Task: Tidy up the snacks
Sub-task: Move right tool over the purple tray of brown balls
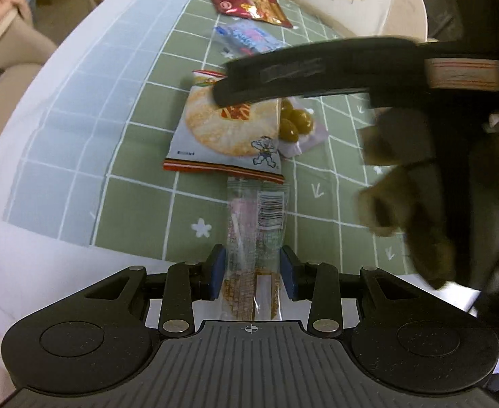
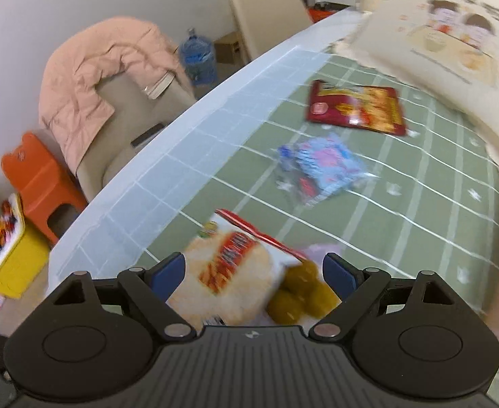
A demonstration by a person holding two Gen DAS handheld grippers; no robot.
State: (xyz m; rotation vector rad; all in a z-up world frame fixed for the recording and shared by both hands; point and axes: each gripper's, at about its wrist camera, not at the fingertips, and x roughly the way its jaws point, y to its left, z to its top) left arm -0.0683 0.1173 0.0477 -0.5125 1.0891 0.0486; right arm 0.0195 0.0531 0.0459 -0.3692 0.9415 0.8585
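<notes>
While your left gripper (image 1: 253, 272) pinched the clear, narrow wrapped biscuit packet (image 1: 254, 238) between its blue pads, you needed a steady carry without crushing it. Ahead of those jaws lay the grey round-cracker bag (image 1: 227, 129); your right gripper (image 2: 253, 277) hung open, holding nothing, above that bag and the green olive pouch (image 2: 300, 297).

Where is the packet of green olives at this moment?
In the left wrist view the green olives packet lies on the green checked cloth, touching the right edge of the rice cracker packet.
</notes>
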